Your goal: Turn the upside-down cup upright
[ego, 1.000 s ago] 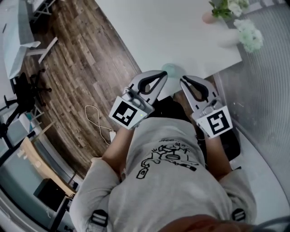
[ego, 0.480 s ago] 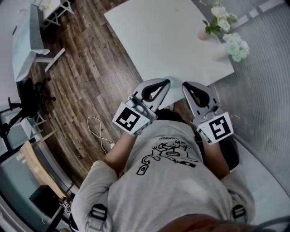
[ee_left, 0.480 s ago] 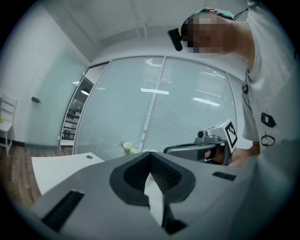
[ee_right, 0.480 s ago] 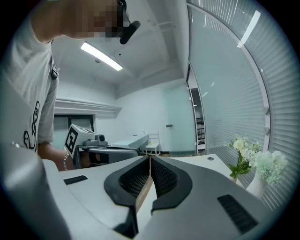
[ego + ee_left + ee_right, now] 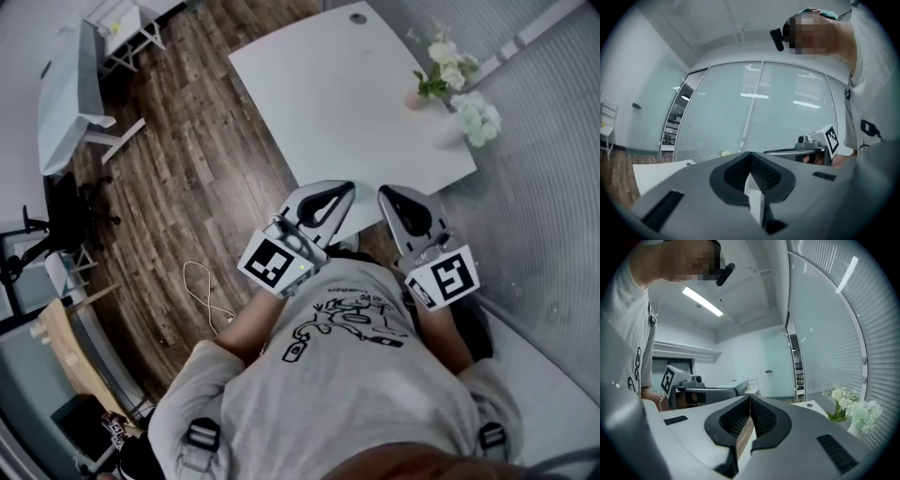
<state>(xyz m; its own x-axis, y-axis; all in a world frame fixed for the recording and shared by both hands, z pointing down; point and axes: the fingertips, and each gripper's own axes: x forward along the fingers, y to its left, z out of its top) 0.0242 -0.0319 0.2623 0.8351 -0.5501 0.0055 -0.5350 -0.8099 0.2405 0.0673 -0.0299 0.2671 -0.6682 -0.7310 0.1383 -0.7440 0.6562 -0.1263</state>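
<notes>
No cup shows in any view now. In the head view my left gripper and right gripper are held side by side in front of the person's chest, over the near edge of the white table. Both point away from the person, roughly level. In the left gripper view the left gripper has its jaws closed together with nothing between them. The right gripper is likewise shut and empty. Each gripper view shows the other gripper alongside.
Two bunches of white flowers stand at the table's right edge, also in the right gripper view. A glass wall with blinds runs along the right. Wooden floor, a cable, a desk and a chair lie left.
Both grippers have risen together, and the table now looks smaller and farther below. The pale cup seen beyond the fingertips a second ago is no longer visible.
</notes>
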